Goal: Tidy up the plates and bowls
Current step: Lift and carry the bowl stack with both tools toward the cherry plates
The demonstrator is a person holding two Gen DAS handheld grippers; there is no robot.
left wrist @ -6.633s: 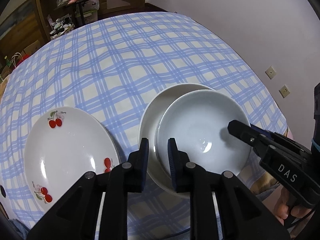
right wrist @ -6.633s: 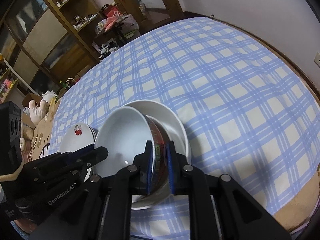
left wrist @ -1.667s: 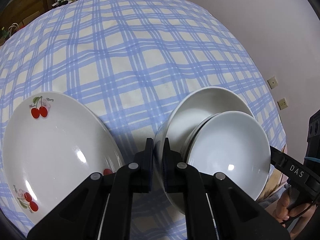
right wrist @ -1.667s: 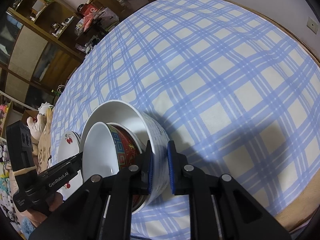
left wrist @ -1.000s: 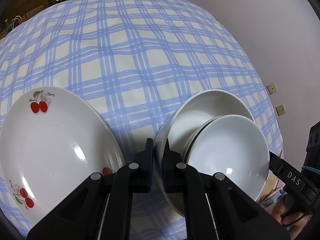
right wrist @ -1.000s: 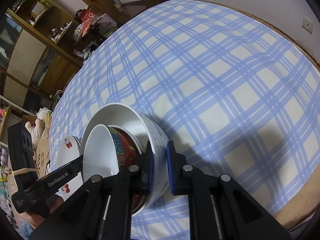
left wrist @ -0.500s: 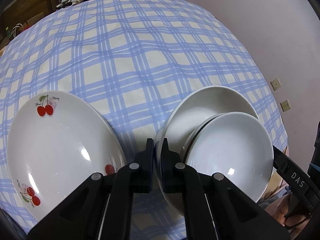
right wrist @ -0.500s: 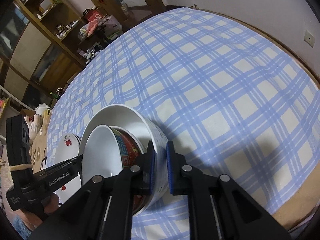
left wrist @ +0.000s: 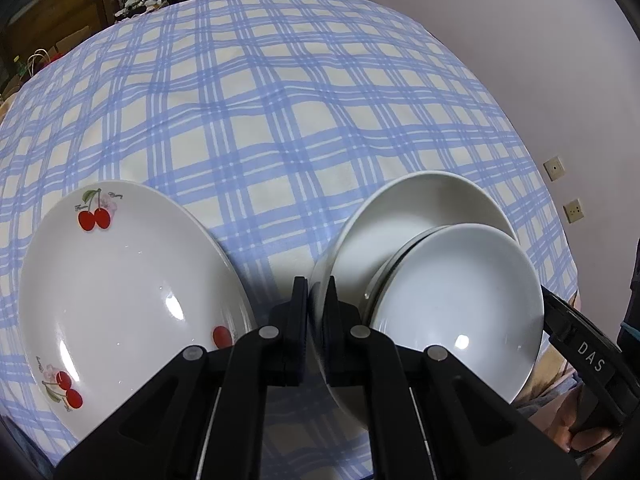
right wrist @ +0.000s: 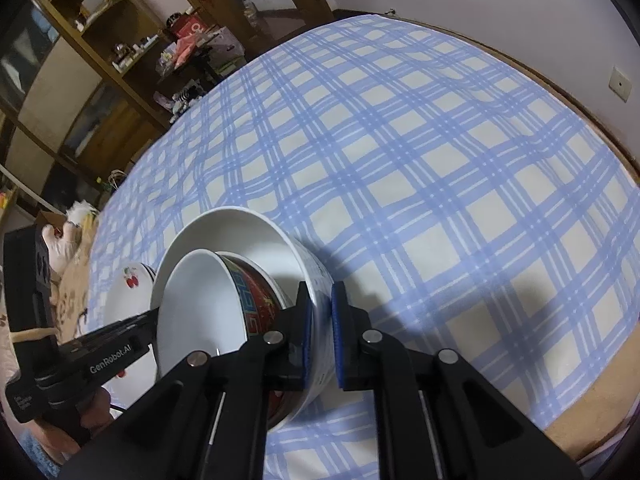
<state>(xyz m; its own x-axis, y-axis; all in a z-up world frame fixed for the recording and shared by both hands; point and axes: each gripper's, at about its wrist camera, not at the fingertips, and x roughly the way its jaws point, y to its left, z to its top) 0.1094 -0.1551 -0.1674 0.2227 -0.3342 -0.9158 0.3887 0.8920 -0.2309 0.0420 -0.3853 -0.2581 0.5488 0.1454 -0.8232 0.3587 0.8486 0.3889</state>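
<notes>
Left wrist view, read from its left edge: a cherry-print plate [left wrist: 120, 292] lies on the blue-checked tablecloth [left wrist: 256, 120] that covers the worktop, just beside the large white bowl [left wrist: 420, 208] and apart from it by a narrow strip of cloth. Next comes the left hand-held gripper [left wrist: 318, 308], its two black fingers pinching the near wall of that large white bowl, one finger outside and one inside the rim. Inside the large white bowl sits a smaller white-lined bowl [left wrist: 456, 304], tilted toward the camera and leaning on the large bowl's right side. Past the large bowl's right rim, the right hand-held gripper's black arm [left wrist: 580, 356] marked DAS reaches in, and two wall sockets [left wrist: 554, 168] show on the pale wall beyond. Right wrist view, from its left: the left hand-held gripper [right wrist: 108, 354], lettered GenRobot.AI, comes in toward the large white bowl [right wrist: 240, 236], with the cherry-print plate [right wrist: 128, 292] behind it. The smaller bowl [right wrist: 200, 304], red and patterned on its outside, lies tipped within the large bowl. The right hand-held gripper [right wrist: 322, 332] clamps its blue-padded fingers on the large bowl's right wall, one pad on each face. To the right of the large bowl the tablecloth [right wrist: 440, 160] runs bare, and a wooden shelf unit [right wrist: 120, 40] stands behind the worktop.
</notes>
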